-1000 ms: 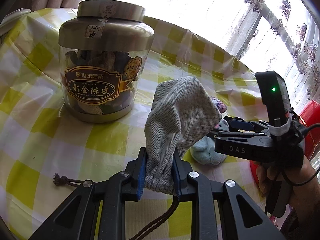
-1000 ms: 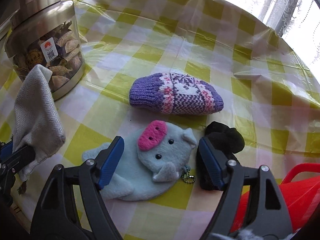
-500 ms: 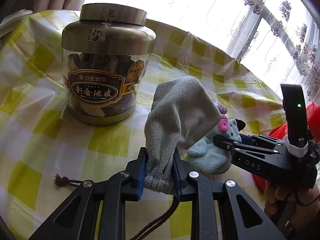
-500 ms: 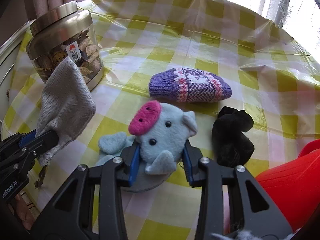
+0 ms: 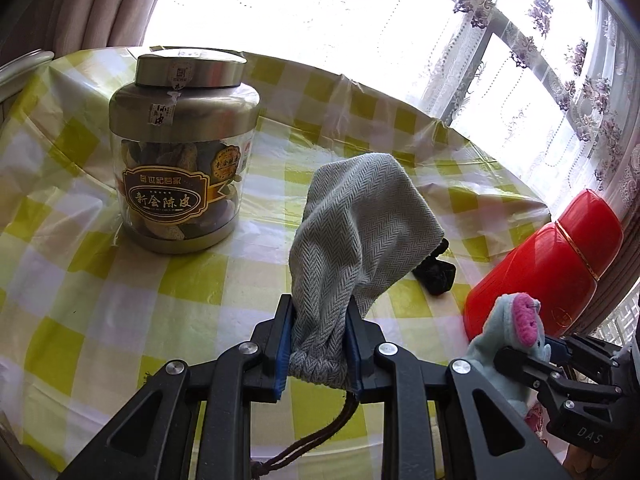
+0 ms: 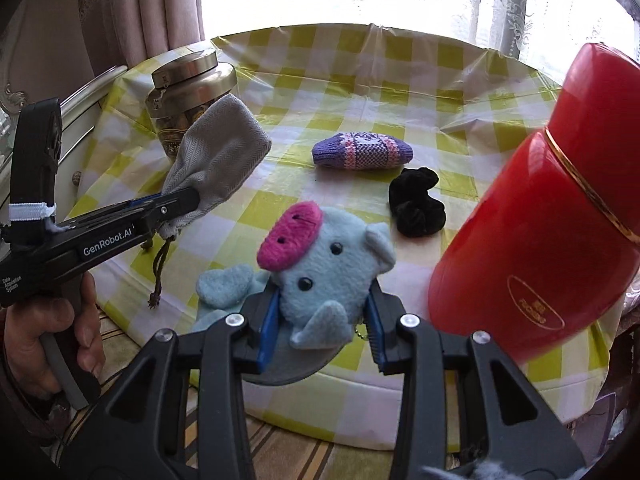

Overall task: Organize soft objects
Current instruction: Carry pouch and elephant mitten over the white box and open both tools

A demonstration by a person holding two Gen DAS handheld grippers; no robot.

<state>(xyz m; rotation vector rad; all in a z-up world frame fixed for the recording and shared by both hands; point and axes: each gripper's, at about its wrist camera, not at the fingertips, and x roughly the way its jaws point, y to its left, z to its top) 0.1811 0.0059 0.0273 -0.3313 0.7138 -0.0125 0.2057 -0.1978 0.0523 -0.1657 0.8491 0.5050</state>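
Observation:
My left gripper (image 5: 318, 350) is shut on the mouth of a grey herringbone drawstring pouch (image 5: 360, 232) and holds it up above the table; the pouch also shows in the right wrist view (image 6: 218, 164). My right gripper (image 6: 320, 326) is shut on a light-blue plush animal with a pink snout (image 6: 324, 268), lifted off the table near its front edge; the plush also shows at the lower right of the left wrist view (image 5: 510, 336). A purple knitted mitten (image 6: 362, 155) and a black soft item (image 6: 416, 208) lie on the checked tablecloth (image 6: 280, 200).
A glass jar with a metal lid (image 5: 180, 152) stands at the back left of the round table. A red thermos (image 6: 548, 224) stands at the right, close to my right gripper. A window with lace curtains (image 5: 520, 40) is behind.
My right gripper closed on the blue plush and lifted it up and back toward the table's front edge. My left gripper kept its hold on the grey pouch and drew back a little.

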